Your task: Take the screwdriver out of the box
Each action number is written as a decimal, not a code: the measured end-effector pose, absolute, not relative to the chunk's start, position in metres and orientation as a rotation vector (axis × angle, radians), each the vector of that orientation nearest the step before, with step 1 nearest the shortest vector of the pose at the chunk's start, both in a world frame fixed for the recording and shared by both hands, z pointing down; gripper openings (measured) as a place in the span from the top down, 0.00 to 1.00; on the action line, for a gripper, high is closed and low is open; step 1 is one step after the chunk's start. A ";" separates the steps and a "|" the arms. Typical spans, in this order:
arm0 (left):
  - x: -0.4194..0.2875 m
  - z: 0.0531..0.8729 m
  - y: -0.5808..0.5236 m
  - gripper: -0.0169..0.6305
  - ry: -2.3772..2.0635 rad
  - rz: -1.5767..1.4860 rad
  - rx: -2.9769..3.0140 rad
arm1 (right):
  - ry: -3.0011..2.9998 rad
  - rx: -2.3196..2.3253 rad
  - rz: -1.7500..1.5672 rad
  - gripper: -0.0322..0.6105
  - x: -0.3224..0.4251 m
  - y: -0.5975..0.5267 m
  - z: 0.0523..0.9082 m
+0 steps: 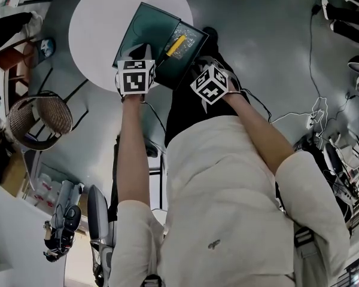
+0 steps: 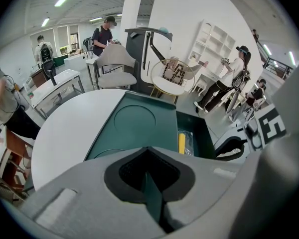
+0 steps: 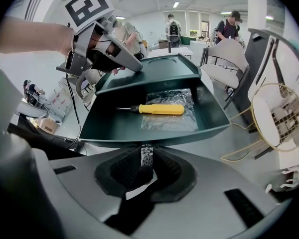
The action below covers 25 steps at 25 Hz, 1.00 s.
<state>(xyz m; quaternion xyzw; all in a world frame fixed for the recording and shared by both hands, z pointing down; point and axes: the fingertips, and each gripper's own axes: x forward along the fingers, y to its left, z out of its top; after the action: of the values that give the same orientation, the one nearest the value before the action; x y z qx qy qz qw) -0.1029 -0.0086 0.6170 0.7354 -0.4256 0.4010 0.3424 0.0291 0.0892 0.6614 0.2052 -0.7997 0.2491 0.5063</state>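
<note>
Step in hand: the box (image 3: pixel 154 133) is open on the white round table (image 1: pixel 102 17) and you are holding it; the pick itself has not begun.

Left gripper (image 2: pixel 149 176): fingers pinched on the near edge of the green lid (image 2: pixel 134 123), with the lid sheet running straight into the gap between them. Judged to be keeping the lid laid back.

Right gripper (image 3: pixel 147 166): fingers narrow, with a pale strip (image 3: pixel 146 154) between them just under the box's near wall. It looks gripped, though what the strip is cannot be made out.

The screwdriver (image 3: pixel 157 109) lies flat on the box floor on a clear plastic bag (image 3: pixel 172 121). Its yellow handle points to the right in the right gripper view and its thin shaft to the left. Nothing touches it.

Next move, as judged: let go of the strip, spread the right fingers, lift them over the near wall and come down across the yellow handle. Close on the handle only and not the bag, since the film could come up with it. Keep your left grip on the lid so the box stays put.
</note>
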 end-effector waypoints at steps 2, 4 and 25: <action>-0.104 0.618 -0.008 0.96 -1.109 1.043 1.910 | -1.920 0.493 0.602 0.83 0.030 0.090 0.662; -0.104 0.618 -0.008 0.96 -1.110 1.042 1.909 | -1.918 0.493 0.603 0.83 0.031 0.091 0.662; -0.099 0.614 -0.003 0.96 -1.179 0.907 1.800 | -2.035 0.602 0.554 0.94 0.067 0.064 0.594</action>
<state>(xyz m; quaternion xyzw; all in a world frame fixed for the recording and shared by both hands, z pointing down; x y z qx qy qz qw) -0.0993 -0.0032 0.6136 0.7092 -0.4642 0.3574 0.3923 0.0671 0.0637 0.5939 0.2444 -0.8254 0.2248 0.4566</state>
